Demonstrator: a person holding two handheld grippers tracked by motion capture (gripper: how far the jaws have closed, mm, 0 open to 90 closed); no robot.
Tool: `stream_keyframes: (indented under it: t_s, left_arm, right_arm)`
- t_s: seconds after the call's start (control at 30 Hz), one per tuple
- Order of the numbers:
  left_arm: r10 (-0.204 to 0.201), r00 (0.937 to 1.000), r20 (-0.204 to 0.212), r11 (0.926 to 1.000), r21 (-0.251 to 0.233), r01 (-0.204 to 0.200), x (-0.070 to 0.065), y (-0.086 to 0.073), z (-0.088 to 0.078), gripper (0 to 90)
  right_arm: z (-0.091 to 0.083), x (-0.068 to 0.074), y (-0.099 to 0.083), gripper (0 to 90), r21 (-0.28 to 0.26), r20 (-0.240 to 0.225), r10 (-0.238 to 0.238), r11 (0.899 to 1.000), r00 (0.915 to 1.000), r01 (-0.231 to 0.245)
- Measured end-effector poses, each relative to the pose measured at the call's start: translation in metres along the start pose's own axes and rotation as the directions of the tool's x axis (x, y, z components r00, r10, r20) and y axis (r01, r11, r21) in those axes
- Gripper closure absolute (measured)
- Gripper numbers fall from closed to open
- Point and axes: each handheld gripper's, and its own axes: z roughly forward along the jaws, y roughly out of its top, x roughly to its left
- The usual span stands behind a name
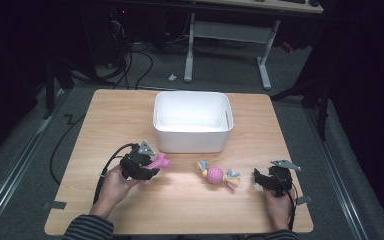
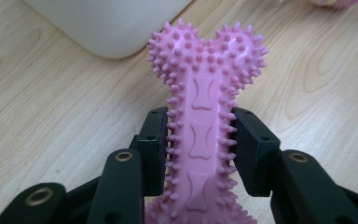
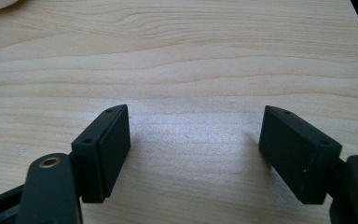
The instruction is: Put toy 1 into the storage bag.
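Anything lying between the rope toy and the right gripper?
No: bare table between the rope toy and right gripper, as the high view shows.

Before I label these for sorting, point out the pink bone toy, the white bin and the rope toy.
pink bone toy point(image 2: 204, 88): left gripper view, upper shaft.
white bin point(image 1: 190, 141): high view, front wall.
rope toy point(image 1: 215, 175): high view, pink middle.

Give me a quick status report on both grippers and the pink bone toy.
Left gripper shut on pink spiky bone toy, beside the white bin. Right gripper open, nothing between its jaws. Rope ball toy lies apart on the table, not blocking.
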Motion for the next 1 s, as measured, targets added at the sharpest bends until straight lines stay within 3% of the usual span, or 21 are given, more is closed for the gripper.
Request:
stream_keyframes:
  t_s: [0.17, 0.5, 0.67, 1.0]
  left_arm:
    - [0.002, 0.9996, 0.028, 0.9995, -0.033, -0.001, -0.005, 0.006, -0.010, 58.7]
    - [-0.003, 0.9995, 0.032, 0.9977, -0.067, 0.005, -0.009, 0.017, -0.024, 58.6]
    - [0.008, 0.9998, 0.017, 0.9977, -0.068, -0.007, -0.011, 0.021, -0.028, 58.4]
    - [0.013, 0.9994, 0.032, 0.9977, -0.067, -0.011, -0.009, 0.030, -0.037, 58.5]
  right_arm:
    - [0.000, 0.000, 0.000, 24.7, 0.000, 0.000, -0.001, 1.000, 1.0000, 0.001]
    - [0.000, 0.000, 0.000, 24.6, 0.000, 0.000, -0.001, 1.000, 1.0000, 0.001]
    - [0.000, 0.000, 0.000, 24.6, 0.000, -0.001, -0.002, 1.000, 1.0000, 0.002]
    - [0.000, 0.000, 0.000, 24.5, 0.000, 0.000, -0.002, 1.000, 1.0000, 0.002]
